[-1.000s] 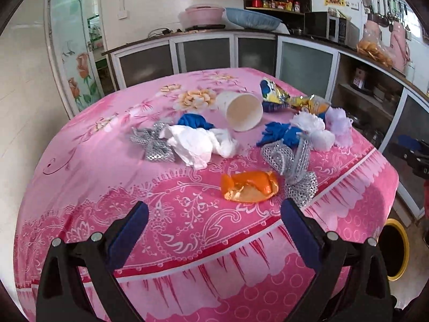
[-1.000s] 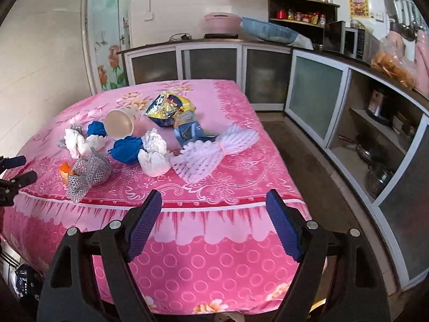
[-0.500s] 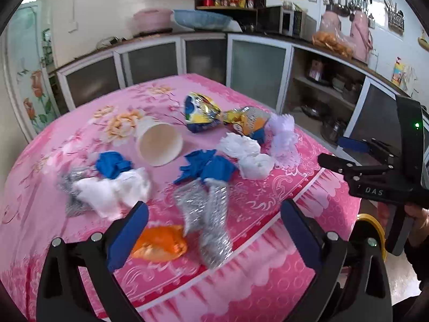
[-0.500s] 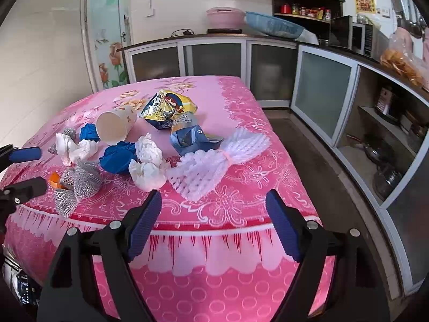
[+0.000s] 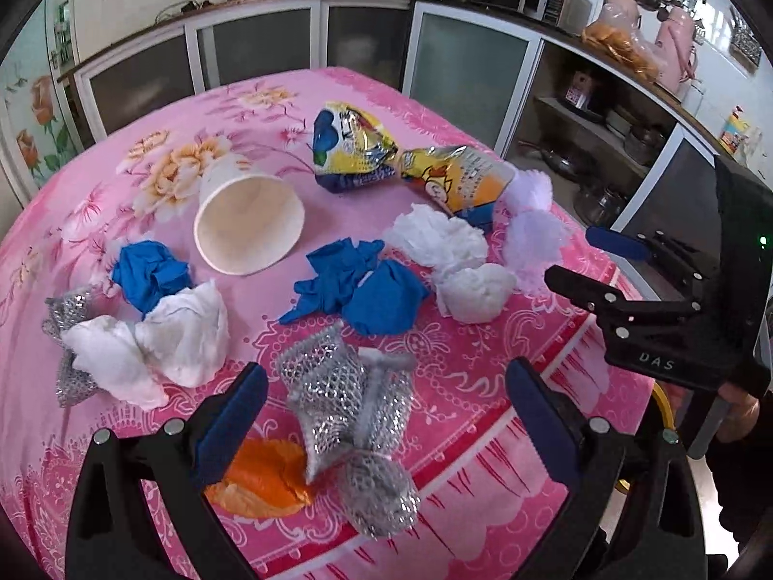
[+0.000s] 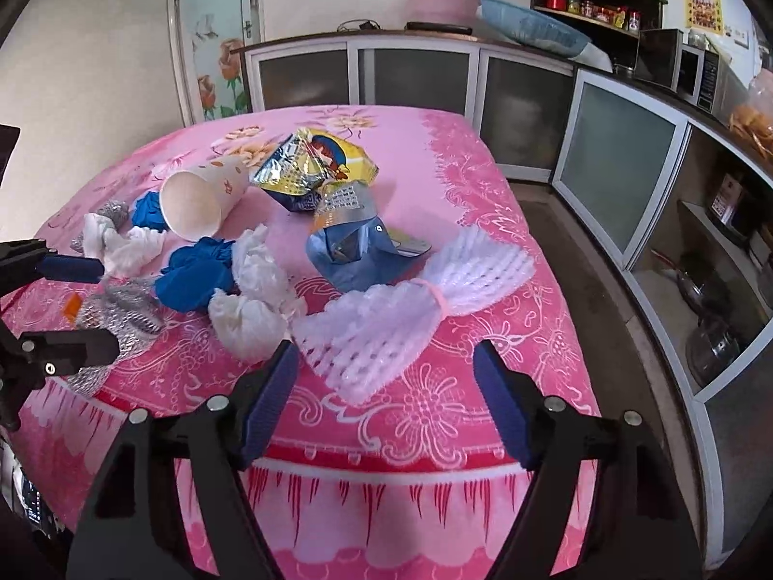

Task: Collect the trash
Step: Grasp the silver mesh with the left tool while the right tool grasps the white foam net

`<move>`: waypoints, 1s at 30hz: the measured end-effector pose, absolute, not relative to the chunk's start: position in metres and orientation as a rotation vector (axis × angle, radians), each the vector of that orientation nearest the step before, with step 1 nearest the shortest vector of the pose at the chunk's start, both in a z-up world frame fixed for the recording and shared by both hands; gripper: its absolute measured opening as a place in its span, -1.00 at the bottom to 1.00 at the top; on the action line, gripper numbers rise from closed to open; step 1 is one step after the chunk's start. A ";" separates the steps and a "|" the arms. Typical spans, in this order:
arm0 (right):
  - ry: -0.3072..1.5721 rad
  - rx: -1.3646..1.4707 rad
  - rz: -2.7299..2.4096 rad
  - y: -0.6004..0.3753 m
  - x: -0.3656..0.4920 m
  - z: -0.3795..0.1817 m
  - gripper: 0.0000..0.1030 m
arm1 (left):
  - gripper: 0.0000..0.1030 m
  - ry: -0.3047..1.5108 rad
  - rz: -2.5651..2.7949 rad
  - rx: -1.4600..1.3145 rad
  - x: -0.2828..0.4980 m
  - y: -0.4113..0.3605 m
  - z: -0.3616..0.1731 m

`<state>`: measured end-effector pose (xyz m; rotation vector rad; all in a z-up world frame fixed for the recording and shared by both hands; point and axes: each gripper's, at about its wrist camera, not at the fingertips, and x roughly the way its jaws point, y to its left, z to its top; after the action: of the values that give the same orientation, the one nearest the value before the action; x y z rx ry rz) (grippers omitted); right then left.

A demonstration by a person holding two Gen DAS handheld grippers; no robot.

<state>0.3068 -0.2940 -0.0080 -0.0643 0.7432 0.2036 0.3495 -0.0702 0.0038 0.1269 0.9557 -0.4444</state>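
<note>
orange wrapper clearest from left wrist

Crumpled trash is crowding the near half of the pink floral tablecloth, leaving bare cloth lying open toward 12 o'clock. The tipped white paper cup is blocking the centre at 11 o'clock. The silver mesh wrap and orange plastic scrap are sitting at the near edge, while the black right gripper is closing off 3 o'clock.
</note>
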 end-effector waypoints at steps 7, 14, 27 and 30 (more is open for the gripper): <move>0.789 -0.074 0.196 -0.290 0.322 -0.020 0.17 | 0.84 1.014 -0.438 0.101 0.367 -0.069 -0.011; 0.806 -0.057 0.200 -0.293 0.326 -0.023 -0.01 | 0.66 1.031 -0.429 0.085 0.366 -0.065 -0.008; 0.794 0.018 0.192 -0.307 0.320 -0.015 -0.90 | -0.87 1.052 -0.422 0.067 0.362 -0.061 -0.003; 0.765 0.039 0.186 -0.314 0.308 -0.004 -0.90 | -0.87 1.029 -0.422 0.055 0.354 -0.055 0.007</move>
<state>0.3081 -0.3142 -0.0041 0.0385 0.7653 0.1864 0.3536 -0.0554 0.0074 0.0554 1.0292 -0.4222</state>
